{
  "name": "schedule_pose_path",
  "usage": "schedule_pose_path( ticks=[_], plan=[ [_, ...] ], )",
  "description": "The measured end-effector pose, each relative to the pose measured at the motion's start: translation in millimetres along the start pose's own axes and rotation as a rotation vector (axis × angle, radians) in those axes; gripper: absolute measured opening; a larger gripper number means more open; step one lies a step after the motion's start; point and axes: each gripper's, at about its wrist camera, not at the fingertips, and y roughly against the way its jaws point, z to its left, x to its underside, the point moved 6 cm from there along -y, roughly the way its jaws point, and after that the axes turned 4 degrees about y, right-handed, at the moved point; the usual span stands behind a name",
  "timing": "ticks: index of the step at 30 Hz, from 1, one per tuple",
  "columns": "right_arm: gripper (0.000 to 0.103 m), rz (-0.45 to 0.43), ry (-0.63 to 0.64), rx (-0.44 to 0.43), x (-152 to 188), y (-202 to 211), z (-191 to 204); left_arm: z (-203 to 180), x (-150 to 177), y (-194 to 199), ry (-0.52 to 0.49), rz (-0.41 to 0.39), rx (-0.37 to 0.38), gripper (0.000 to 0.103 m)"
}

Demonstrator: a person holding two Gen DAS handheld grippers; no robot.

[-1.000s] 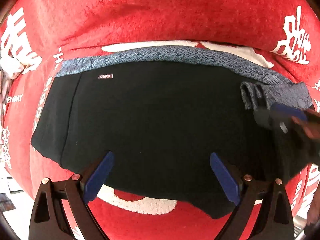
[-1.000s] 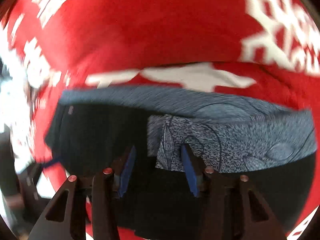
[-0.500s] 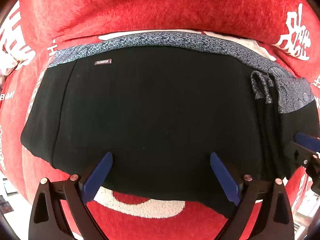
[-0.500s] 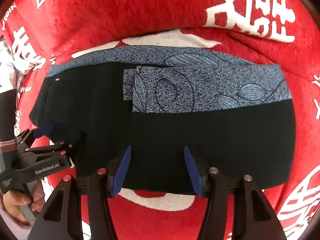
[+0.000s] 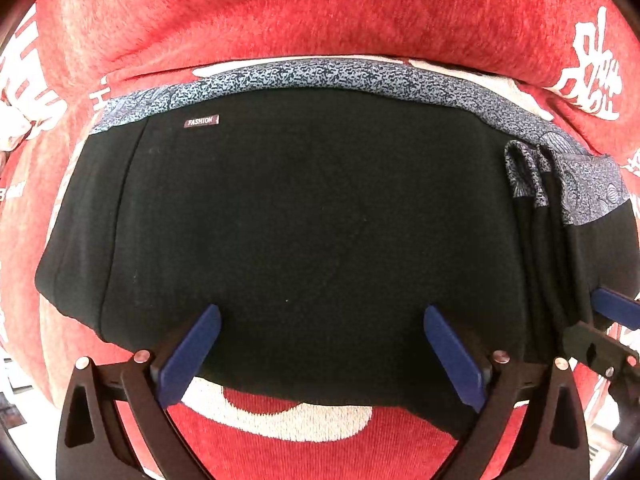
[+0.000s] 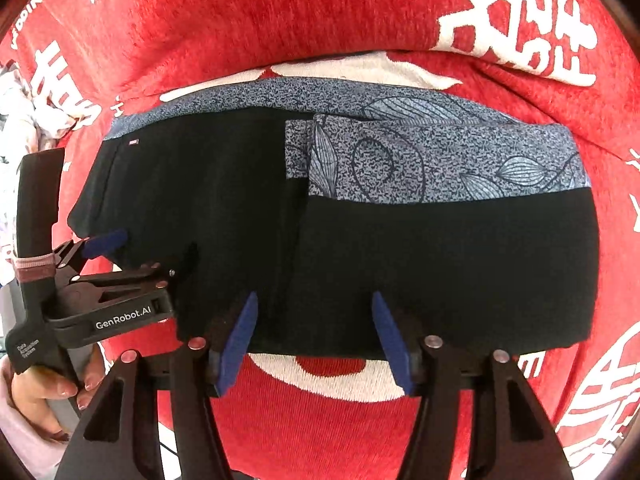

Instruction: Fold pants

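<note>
We saw folded black pants with a grey patterned waistband [image 6: 360, 216] filling mid-frame on the red plush blanket [image 6: 280, 20]. Our left gripper [image 5: 320, 344] gaped wide, empty. Our right gripper [image 6: 314, 340] also stood spread.

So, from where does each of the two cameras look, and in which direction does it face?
Left wrist: sits on the left claw, facing forward and down at the unfolded left part of the black pants; its own open blue pads frame the near hem.
Right wrist: sits on the right claw, facing the folded-over right part with the patterned waistband; the left hand shows.
Shared: the pants, the red blanket, and each shows the other claw at its edge.
</note>
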Motion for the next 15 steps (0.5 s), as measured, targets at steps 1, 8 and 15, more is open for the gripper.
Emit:
schedule_pose_path(
  ticks=[1, 8, 15],
  plan=[
    [0.067, 0.002, -0.001, 0.0, -1, -1, 1, -1, 1, 1, 0.001, 0.001, -0.003, 0.102],
    [0.075, -0.009, 0.0, 0.011, -2, -1, 6, -3, 1, -1, 0.003, -0.003, 0.004, 0.102],
    [0.086, -0.075, -0.033, 0.19, -4, 10, -22, -7, -2, -5, 0.022, -0.053, -0.026, 0.103]
  ],
)
